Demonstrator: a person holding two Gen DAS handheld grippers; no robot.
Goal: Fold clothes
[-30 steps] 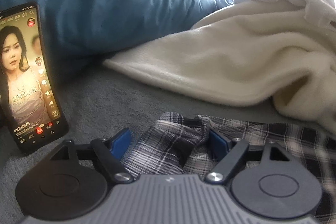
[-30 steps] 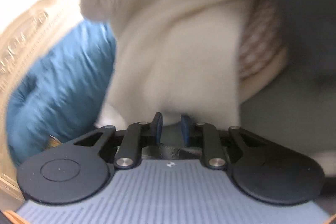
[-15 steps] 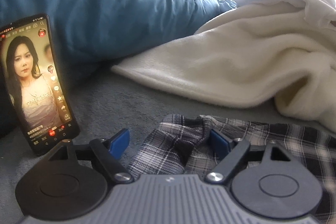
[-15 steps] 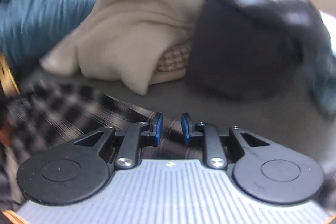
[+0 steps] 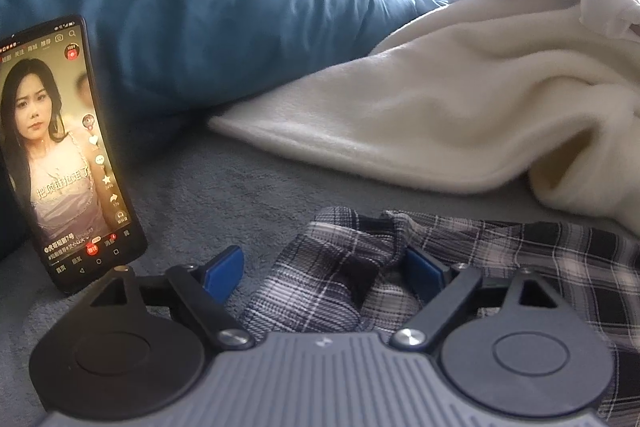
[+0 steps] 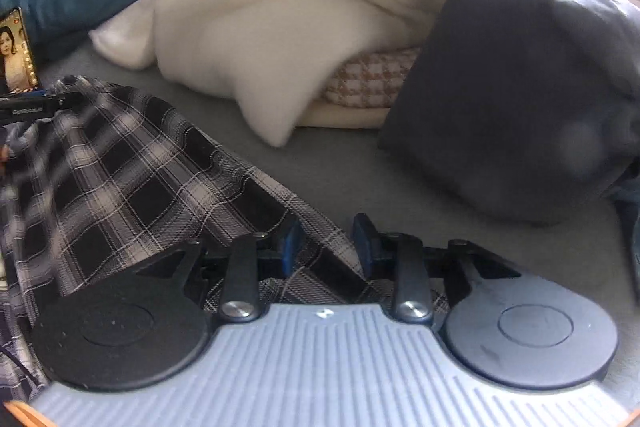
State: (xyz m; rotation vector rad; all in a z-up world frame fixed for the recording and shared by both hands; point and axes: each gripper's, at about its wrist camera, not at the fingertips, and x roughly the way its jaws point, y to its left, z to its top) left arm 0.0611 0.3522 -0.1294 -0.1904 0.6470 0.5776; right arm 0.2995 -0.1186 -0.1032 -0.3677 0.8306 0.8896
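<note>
Beyond the plaid shirt (image 5: 336, 279) lie a cream blanket (image 5: 440, 115) and phone (image 5: 68, 155).

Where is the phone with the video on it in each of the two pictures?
Left wrist view: the phone stands upright at the left edge, leaning against the blue pillow.
Right wrist view: the phone is tiny at the far left edge, partly cut off.
Shared landmark: the cream blanket beside the blue pillow.
</note>
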